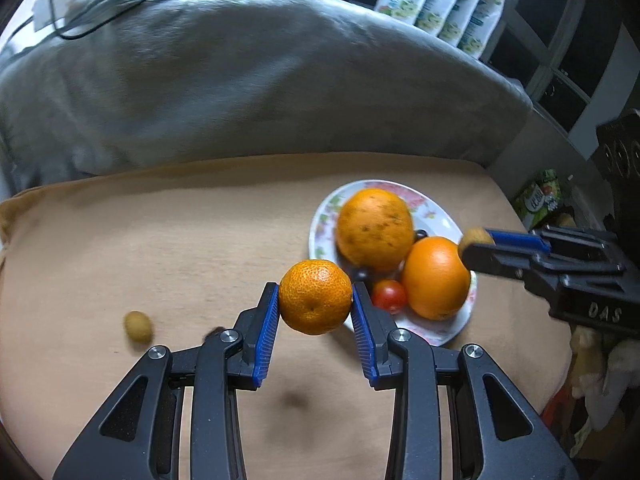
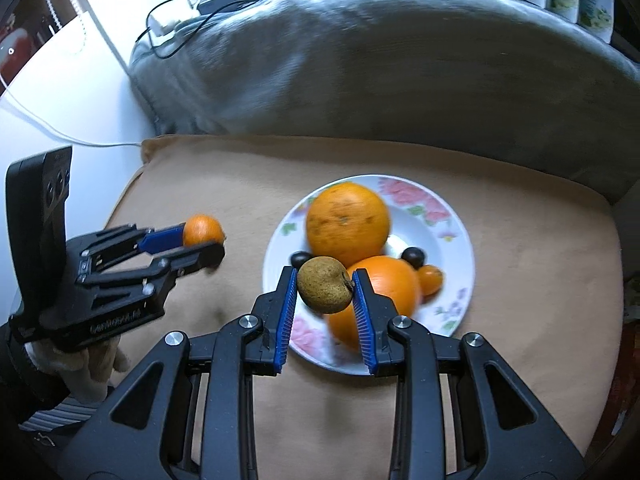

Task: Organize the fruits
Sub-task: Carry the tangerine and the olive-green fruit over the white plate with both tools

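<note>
My left gripper (image 1: pixel 315 300) is shut on a small tangerine (image 1: pixel 315 297), held above the tan cushion just left of the floral plate (image 1: pixel 448 216). From the right wrist view the same left gripper (image 2: pixel 208 240) and tangerine (image 2: pixel 202 230) sit left of the plate (image 2: pixel 440 216). My right gripper (image 2: pixel 325 292) is shut on a small brown longan-like fruit (image 2: pixel 324 290) over the plate's near side; it appears at the right as the gripper (image 1: pixel 476 242) with the brown fruit (image 1: pixel 474 236). On the plate lie a spotted orange (image 1: pixel 374 230), a smooth orange (image 1: pixel 436 278), a cherry tomato (image 1: pixel 389 295) and dark grapes (image 2: pixel 413 256).
Another small brown fruit (image 1: pixel 138 326) lies on the tan cushion (image 1: pixel 160 248) at the left. A grey blanket (image 1: pixel 260 72) rises behind the cushion. Green-and-white packets (image 1: pixel 444 0) stand at the back right. A white charger with cables (image 2: pixel 168 24) rests at the back left.
</note>
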{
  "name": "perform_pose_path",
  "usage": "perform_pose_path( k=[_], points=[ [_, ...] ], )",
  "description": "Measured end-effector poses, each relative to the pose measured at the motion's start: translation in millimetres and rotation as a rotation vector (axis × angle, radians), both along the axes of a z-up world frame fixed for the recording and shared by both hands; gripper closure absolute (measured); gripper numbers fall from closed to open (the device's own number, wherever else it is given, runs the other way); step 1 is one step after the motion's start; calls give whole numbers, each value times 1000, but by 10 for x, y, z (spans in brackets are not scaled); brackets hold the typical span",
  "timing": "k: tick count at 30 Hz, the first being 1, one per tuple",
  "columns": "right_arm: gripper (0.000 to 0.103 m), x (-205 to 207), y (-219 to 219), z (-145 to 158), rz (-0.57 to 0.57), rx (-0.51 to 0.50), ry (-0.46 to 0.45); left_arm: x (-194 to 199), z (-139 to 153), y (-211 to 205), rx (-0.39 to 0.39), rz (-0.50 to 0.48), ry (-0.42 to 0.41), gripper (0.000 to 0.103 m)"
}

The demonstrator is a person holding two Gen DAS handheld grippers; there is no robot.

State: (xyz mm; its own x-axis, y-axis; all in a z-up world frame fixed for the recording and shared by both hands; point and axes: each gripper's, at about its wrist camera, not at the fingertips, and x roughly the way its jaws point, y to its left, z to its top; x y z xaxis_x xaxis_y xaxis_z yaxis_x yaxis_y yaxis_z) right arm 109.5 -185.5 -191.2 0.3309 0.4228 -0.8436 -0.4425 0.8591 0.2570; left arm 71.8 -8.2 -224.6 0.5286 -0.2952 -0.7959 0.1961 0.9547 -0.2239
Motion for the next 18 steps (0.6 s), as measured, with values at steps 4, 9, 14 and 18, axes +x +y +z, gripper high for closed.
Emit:
perform_pose_path(
  k=[4,9,14,18],
  points=[
    [73,103,-110,-32,-12,1,6,31,-15,-135,-1,-19,9,69],
    [73,230,-204,-75,-17,-1,10,87,-23,-283,1,-38,12,69],
    [73,389,-258,-108,-14,-1,8,130,-59,-410,7,-50,27,69],
    [73,498,-274,-146,-10,-6,8,155,-100,-480,11,-63,41,69]
  ],
)
